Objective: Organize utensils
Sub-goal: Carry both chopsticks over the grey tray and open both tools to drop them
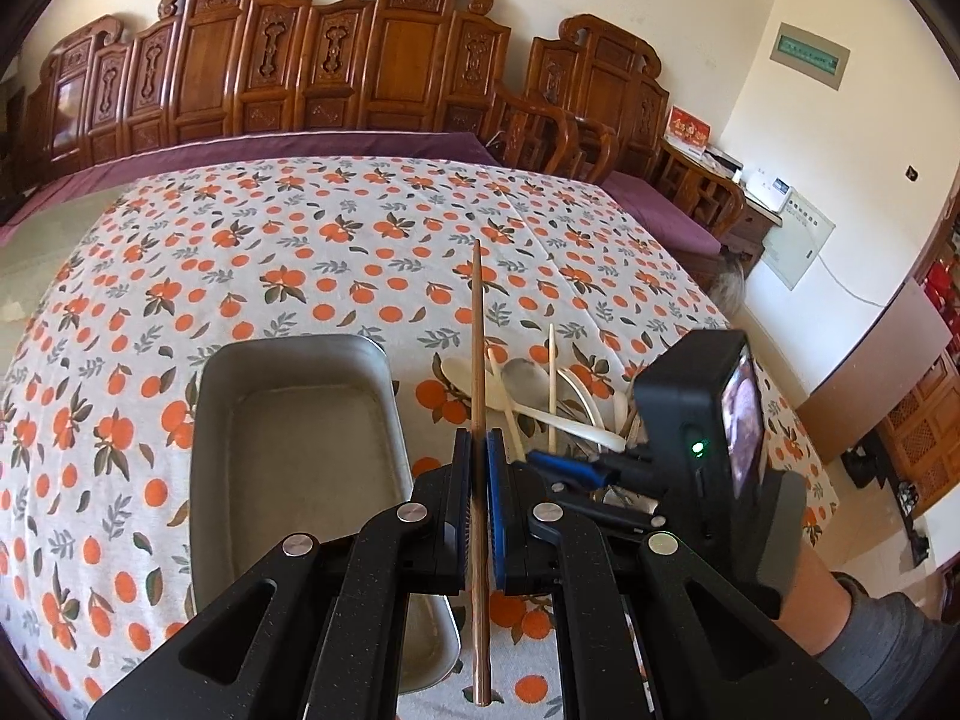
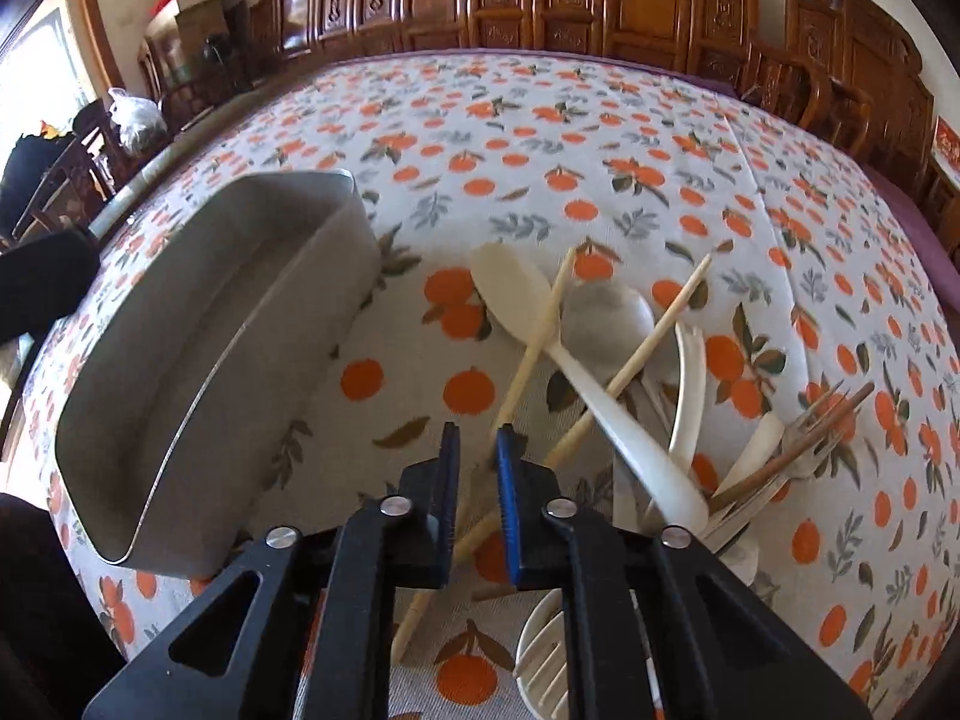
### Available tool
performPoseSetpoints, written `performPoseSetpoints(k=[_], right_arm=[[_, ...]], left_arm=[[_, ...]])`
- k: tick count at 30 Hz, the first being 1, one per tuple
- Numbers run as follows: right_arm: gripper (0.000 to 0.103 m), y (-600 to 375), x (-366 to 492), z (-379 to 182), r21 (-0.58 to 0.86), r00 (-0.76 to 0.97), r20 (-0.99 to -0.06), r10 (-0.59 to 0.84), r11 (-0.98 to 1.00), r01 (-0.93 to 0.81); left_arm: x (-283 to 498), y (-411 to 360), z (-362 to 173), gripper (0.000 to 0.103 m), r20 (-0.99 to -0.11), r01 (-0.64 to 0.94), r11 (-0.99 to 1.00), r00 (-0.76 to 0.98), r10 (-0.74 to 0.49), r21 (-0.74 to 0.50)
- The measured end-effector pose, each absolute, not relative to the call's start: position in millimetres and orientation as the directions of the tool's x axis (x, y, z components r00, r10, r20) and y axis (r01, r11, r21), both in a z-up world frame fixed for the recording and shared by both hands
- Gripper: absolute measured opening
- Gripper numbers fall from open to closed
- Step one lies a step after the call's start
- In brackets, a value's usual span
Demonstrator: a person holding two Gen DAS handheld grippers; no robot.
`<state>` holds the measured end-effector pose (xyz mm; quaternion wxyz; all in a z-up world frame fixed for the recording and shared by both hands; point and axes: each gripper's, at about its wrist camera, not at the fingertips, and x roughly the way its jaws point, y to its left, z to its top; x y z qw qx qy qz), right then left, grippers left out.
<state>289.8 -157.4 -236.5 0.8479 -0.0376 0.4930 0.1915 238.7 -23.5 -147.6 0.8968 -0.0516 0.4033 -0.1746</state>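
Observation:
My left gripper (image 1: 479, 438) is shut on a brown wooden chopstick (image 1: 477, 330) that sticks out forward over the orange-print tablecloth. An empty metal tray (image 1: 288, 354) lies just left of it. To the right sits a pile of utensils (image 1: 540, 396). My right gripper (image 2: 478, 450) hangs over the pile's left edge, pointing steeply down. A pale chopstick (image 2: 540, 330) runs between its jaws, which stand a little apart and do not press on it. The pile holds a white spoon (image 2: 510, 288), a metal spoon (image 2: 606, 318), a second pale chopstick (image 2: 654, 336) and forks (image 2: 804, 450).
The tray (image 2: 270, 324) stands left of the right gripper, its long wall facing the pile. A white slotted utensil (image 2: 540, 648) lies under the right gripper. Carved wooden benches (image 1: 390, 60) line the table's far side. A grey sleeve (image 1: 882, 636) shows at lower right.

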Motion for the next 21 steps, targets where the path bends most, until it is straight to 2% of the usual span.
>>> performPoseSetpoints(k=[6,11,21], right_arm=[[0.006,-162,284,-236,0.145,0.446,-0.844,0.297,0.928,-0.344],[0.006,-169,275,-225,0.177,0.467,-0.822,0.327,0.925,-0.336],[0.006,-190,260,-192,0.267,0.543,-0.729,0.417,0.904,-0.336]], left_arm=[[229,-14,-136,0.004,-0.692,0.261,0.944,0.644,-0.327,-0.203],[224,-2,-138,0.004,-0.699,0.235,0.953,0.65,-0.3,-0.19],[230,21,-163,0.004,-0.749,0.174,0.968,0.614,-0.25,-0.18]])
